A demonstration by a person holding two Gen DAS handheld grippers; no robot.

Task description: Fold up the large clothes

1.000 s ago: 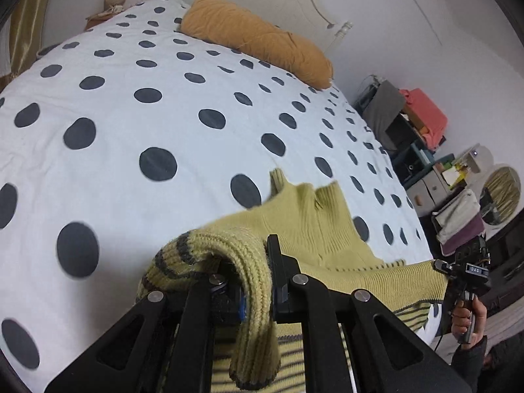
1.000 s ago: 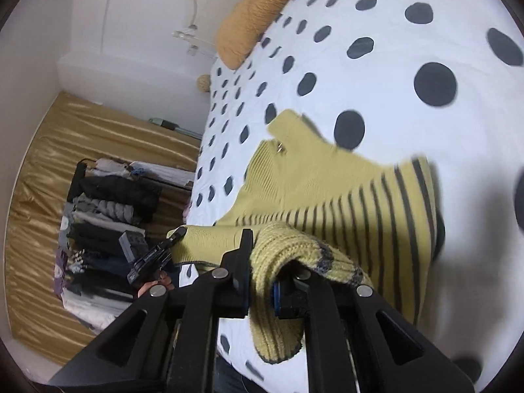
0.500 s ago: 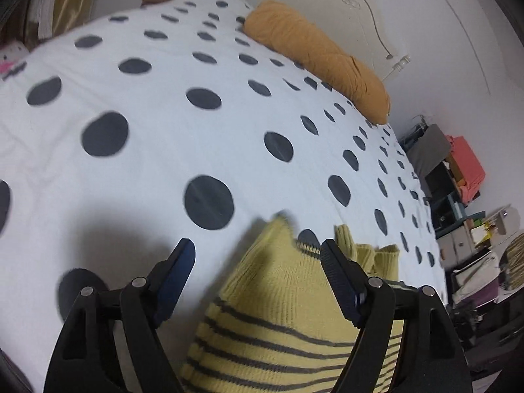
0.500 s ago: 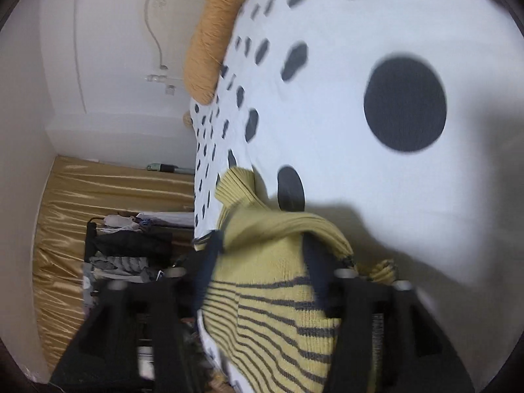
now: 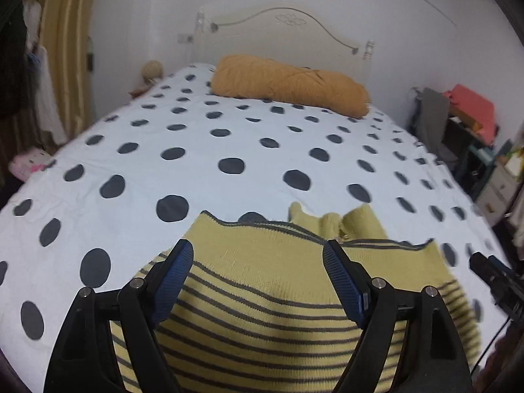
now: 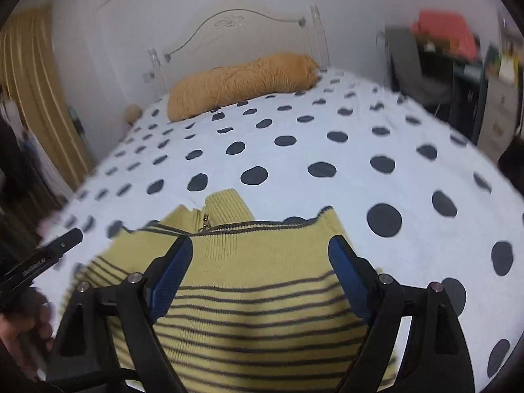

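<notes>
Left gripper [image 5: 258,262] spread over sweater [image 5: 262,294]; zipper [image 6: 205,221] only right-view.

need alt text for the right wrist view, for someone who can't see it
The right gripper, jaws wide open and empty, hovers over a yellow knit sweater with dark stripes lying folded on a white bedspread with dark polka dots. The sweater's zip collar points toward an orange pillow at the white headboard. The left gripper shows at the left edge.
</notes>
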